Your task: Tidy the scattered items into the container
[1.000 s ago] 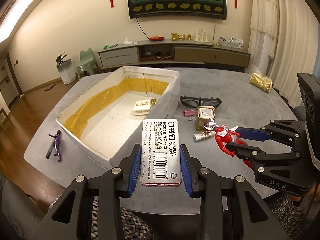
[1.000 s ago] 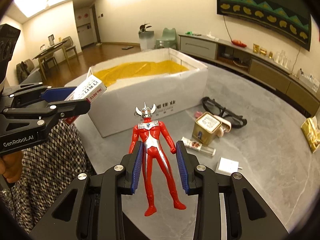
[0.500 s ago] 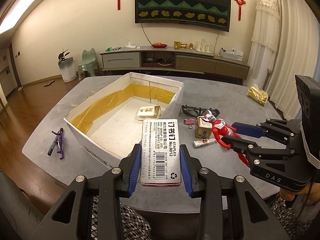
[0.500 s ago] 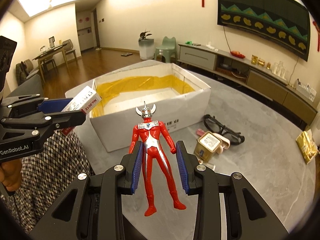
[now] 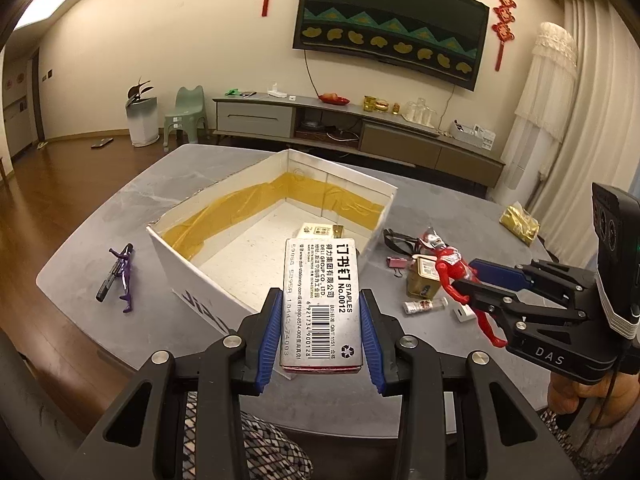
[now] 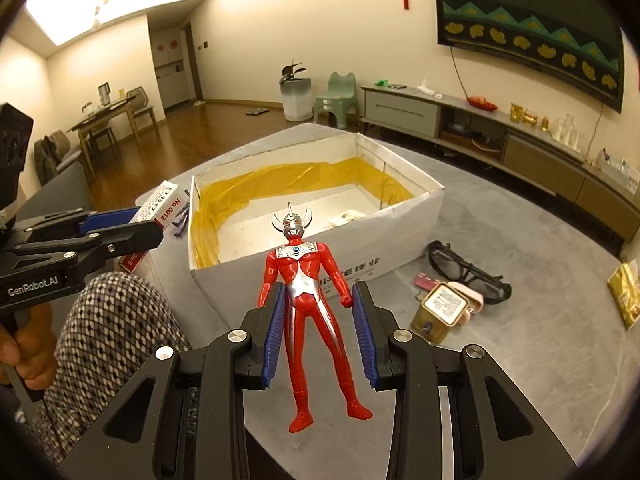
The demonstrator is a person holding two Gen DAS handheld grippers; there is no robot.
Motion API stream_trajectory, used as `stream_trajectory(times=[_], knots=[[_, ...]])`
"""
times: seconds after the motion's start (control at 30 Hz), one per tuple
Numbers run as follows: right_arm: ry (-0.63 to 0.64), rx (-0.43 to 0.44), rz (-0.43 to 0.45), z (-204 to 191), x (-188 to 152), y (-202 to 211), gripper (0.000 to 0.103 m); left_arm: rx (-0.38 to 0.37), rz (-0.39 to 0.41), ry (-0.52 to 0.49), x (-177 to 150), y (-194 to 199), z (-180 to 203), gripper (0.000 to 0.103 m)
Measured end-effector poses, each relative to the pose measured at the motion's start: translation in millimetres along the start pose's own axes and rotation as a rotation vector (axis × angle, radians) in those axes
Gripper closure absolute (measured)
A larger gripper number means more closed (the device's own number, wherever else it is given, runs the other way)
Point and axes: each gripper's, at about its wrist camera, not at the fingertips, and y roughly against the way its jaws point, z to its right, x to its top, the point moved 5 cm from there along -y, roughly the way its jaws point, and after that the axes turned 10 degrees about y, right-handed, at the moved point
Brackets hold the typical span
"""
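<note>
Glasses [image 6: 468,272], tin [image 6: 438,312] beside box [image 6: 320,264]; purple figure [image 5: 126,276] apart.

Staple box [image 5: 322,300] and red figure [image 6: 310,300] aloft; white carton [image 6: 400,216] open.

1. The near wall of the white box [image 5: 208,300] is partly covered by the staples box [image 5: 322,300] in the left wrist view.
2. The small packet [image 5: 318,230] inside the box is half hidden behind the staples box.
3. The gold tin [image 5: 422,282] is partly masked by the red figure [image 5: 452,268].
4. The gold pouch [image 6: 626,294] is distorted near the frame edge in the right wrist view.
5. The print on the small tube [image 5: 424,305] cannot be read.
</note>
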Motion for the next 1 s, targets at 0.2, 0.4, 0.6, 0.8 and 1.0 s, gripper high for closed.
stream_trajectory(times=[0.2,0.4,0.6,0.8,1.0], knots=[[-0.030,0.015,0.003,1.0,7.3,-5.1,0.068,-0.012,-0.006,0.017,6.7,-9.9,-10.8,0.064],[-0.044,0.013,0.000,-2.3,18.5,-9.8,0.068,-0.031,0.003,0.036,20.0,-18.8,-20.3,0.064],[-0.024,0.006,-0.034,-5.7,31.6,-24.3,0.068,-0.047,-0.003,0.045,31.4,-30.6,-29.1,0.064],[-0.007,0.014,-0.072,-4.7,46.3,-41.3,0.068,-0.044,-0.012,0.016,44.1,-42.3,-37.3,0.064],[-0.011,0.039,-0.100,-3.2,61.5,-57.1,0.068,-0.044,-0.023,-0.001,54.8,-55.7,-44.7,0.064]])
